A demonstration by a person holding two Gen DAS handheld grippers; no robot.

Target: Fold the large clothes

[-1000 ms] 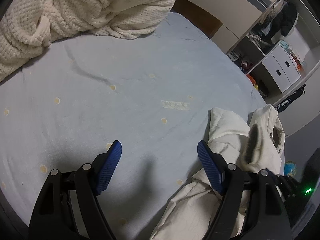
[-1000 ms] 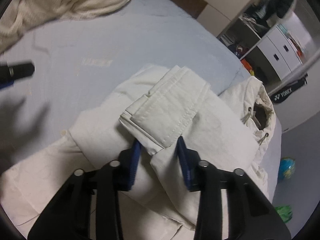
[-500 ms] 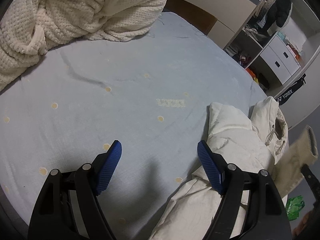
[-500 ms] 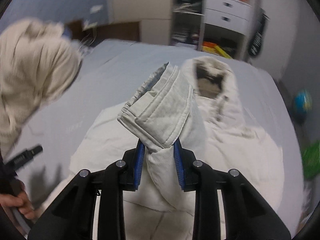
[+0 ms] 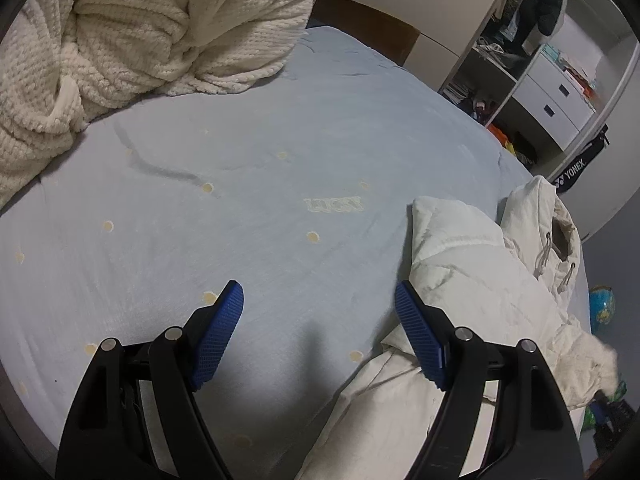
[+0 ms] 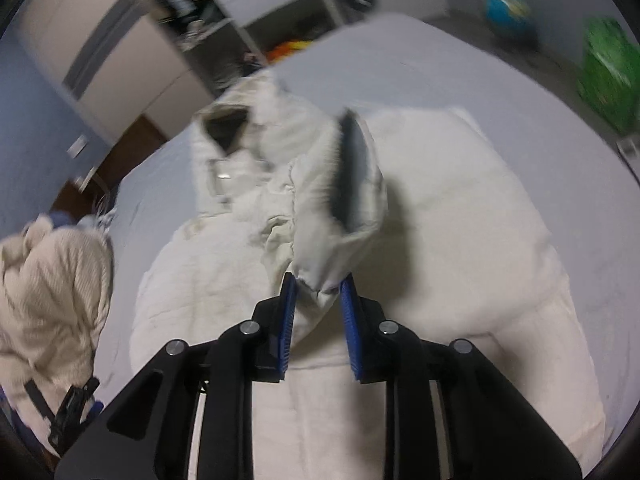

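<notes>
Cream jacket (image 6: 460, 216) sleeve (image 6: 340, 216), apparently its cuff, sits pinched in the closing right claw (image 6: 318, 320); left claw (image 5: 318, 336) gapes empty over the bed (image 5: 280, 120).

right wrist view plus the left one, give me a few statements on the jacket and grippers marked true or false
1. The right gripper pinches a sleeve cuff of the cream jacket. True; its jaws have just been closing on it.
2. The left gripper holds the jacket. False: it is open, with only the blue sheet between its jaws.
3. The knit blanket covers the jacket. False: they lie apart.
4. A globe sits on the floor. True.
</notes>
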